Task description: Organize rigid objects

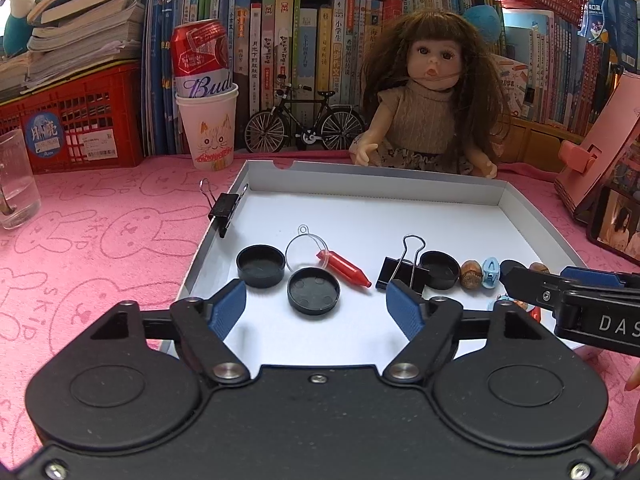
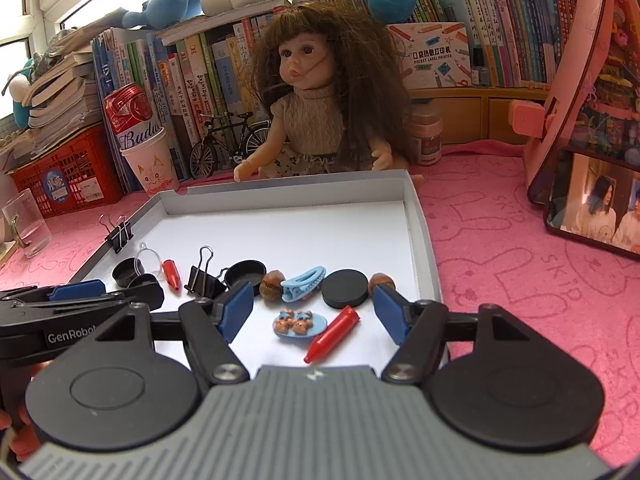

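Observation:
A white tray holds small items in a row: black caps, a clear round lid, red crayon-like tips, a binder clip, nuts, a blue hair clip and a small blue bear charm. Another binder clip grips the tray's left wall. My left gripper is open and empty over the tray's front. My right gripper is open and empty above the charm and crayon.
A doll sits behind the tray, with a toy bicycle, a paper cup holding a can, a red crate, a glass at left and a pink stand with a phone at right. Books line the back.

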{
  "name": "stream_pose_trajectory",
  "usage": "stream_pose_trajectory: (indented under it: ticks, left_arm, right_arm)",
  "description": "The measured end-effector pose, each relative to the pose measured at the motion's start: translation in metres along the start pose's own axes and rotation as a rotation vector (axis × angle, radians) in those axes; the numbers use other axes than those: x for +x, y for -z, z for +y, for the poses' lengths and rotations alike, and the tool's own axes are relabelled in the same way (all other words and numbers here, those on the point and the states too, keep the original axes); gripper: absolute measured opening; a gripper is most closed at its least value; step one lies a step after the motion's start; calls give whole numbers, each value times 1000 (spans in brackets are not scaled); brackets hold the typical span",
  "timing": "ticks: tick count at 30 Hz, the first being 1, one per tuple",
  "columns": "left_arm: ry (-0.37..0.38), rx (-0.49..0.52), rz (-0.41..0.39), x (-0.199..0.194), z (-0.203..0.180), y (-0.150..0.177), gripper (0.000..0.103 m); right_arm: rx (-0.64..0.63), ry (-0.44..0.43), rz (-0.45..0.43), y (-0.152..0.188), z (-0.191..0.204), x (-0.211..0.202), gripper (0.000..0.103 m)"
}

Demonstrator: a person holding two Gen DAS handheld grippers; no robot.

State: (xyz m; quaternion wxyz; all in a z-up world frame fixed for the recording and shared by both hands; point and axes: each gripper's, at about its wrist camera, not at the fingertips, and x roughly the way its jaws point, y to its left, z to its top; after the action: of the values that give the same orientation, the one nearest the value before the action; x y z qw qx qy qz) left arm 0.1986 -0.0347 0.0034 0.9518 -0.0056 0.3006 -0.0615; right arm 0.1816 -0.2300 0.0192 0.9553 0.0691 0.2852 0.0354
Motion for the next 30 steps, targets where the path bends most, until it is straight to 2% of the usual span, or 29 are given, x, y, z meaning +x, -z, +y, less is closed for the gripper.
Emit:
stream_pose_trajectory:
  ticks: [8, 30]
  left_arm:
    - [-6, 10, -1, -11, 1, 0, 82]
    - [38, 21, -14, -54, 2, 9, 83]
  right_arm:
    - [-15, 7, -12, 0, 4, -10, 86]
    - [-25, 35, -13, 5, 5, -44, 88]
